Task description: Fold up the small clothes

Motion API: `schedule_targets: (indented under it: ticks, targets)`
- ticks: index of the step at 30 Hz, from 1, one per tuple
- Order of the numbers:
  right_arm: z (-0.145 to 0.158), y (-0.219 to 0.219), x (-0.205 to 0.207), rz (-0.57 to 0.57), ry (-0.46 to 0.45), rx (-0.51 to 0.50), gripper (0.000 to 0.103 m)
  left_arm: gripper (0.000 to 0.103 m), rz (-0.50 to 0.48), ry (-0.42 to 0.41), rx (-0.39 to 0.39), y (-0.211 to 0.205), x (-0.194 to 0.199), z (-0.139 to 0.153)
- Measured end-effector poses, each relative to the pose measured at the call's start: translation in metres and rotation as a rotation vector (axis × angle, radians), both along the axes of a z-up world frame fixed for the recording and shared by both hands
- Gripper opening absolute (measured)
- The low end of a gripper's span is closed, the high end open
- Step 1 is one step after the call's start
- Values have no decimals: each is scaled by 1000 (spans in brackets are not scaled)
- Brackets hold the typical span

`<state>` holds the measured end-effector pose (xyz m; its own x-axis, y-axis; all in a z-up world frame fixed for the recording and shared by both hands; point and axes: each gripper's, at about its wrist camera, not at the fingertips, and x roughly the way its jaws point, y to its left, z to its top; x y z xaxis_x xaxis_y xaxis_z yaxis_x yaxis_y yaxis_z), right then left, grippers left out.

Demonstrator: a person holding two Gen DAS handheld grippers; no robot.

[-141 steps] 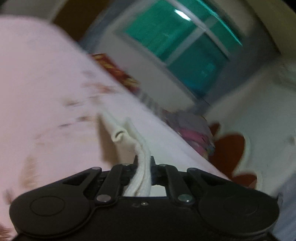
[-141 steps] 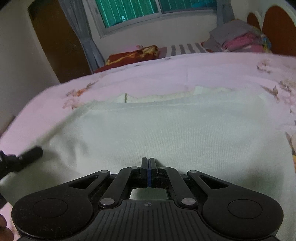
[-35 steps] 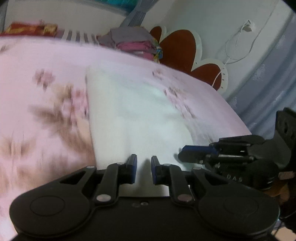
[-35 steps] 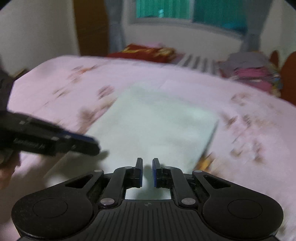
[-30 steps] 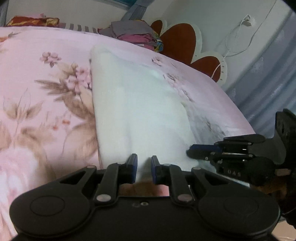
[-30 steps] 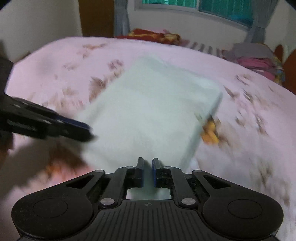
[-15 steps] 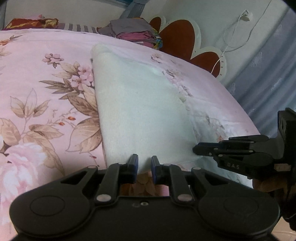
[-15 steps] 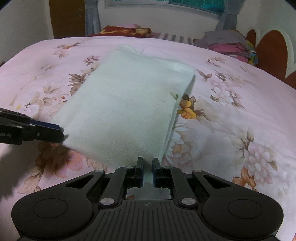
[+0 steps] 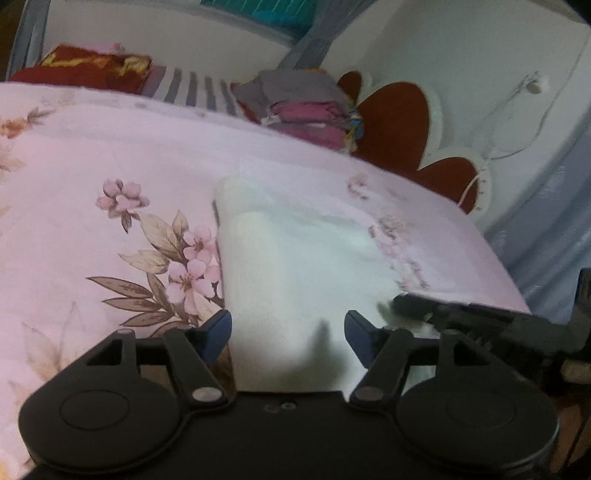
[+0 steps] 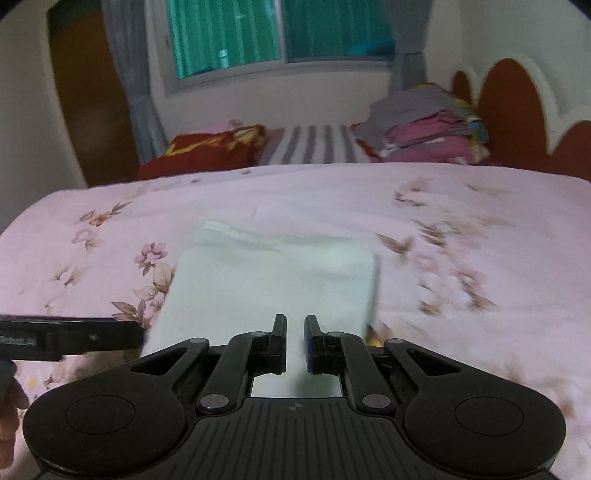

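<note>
A white cloth (image 9: 295, 266) lies folded into a long rectangle on the pink floral bedspread (image 9: 92, 206). It also shows in the right wrist view (image 10: 273, 280). My left gripper (image 9: 286, 328) is wide open, its fingers straddling the cloth's near end. My right gripper (image 10: 294, 341) has its fingers a small gap apart, above the cloth's near edge, holding nothing. The right gripper's fingers (image 9: 443, 314) reach the cloth's near right corner in the left view. The left gripper's finger (image 10: 74, 338) lies at the cloth's near left corner in the right view.
A stack of folded clothes (image 10: 424, 125) sits at the bed's far right by the red headboard (image 10: 513, 110). A red pillow (image 10: 207, 151) and striped sheet (image 10: 314, 144) lie at the far side. A window (image 10: 277, 33) is behind.
My left gripper has opened wide from nearly shut. Both grippers have moved forward over the cloth's near end. The right gripper's fingers keep their small gap.
</note>
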<state>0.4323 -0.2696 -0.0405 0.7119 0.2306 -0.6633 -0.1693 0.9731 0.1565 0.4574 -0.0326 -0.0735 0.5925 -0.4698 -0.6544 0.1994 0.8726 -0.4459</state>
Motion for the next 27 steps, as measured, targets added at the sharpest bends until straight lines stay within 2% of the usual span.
schedule_targets:
  ticks: [3, 4, 6, 9, 13, 14, 15, 16, 18, 19, 20, 21, 24, 27]
  targets:
    - [-34, 4, 21, 46, 90, -69, 8, 69, -20, 76, 111, -10, 11, -28]
    - [-39, 0, 21, 58, 73, -77, 8, 69, -28, 43, 122, -10, 8, -29]
    - [-34, -7, 26, 32, 102, -71, 4, 69, -43, 38, 163, -15, 5, -26]
    - [-33, -15, 27, 8, 98, -131, 5, 70, -22, 58, 163, -15, 1, -22]
    - [-25, -52, 20, -1, 101, 65, 6, 84, 1, 58, 130, -11, -3, -13]
    - [-20, -63, 18, -30, 92, 111, 25, 85, 9, 51, 118, -8, -5, -11]
    - [-19, -73, 18, -64, 93, 148, 75, 85, 16, 50, 107, -7, -3, -11]
    - [-18, -85, 16, -99, 91, 191, 87, 85, 24, 55, 91, -5, -2, -11]
    - [-22, -105, 17, -119, 110, 282, 84, 84, 36, 69, 51, -1, 1, -11]
    - [-26, -112, 19, -124, 147, 320, 79, 81, 40, 79, 24, 1, 3, -12]
    - [-28, -118, 23, -121, 179, 359, 67, 76, 40, 92, -8, 3, 5, -13]
    - [-32, -122, 25, -113, 207, 406, 61, 73, 39, 106, -47, 4, 7, -15]
    - [-42, -126, 32, -73, 252, 526, 60, 71, 74, 148, -92, 7, 13, -23]
    - [-55, -127, 39, -53, 309, 591, 61, 70, 99, 174, -146, 13, 17, -29]
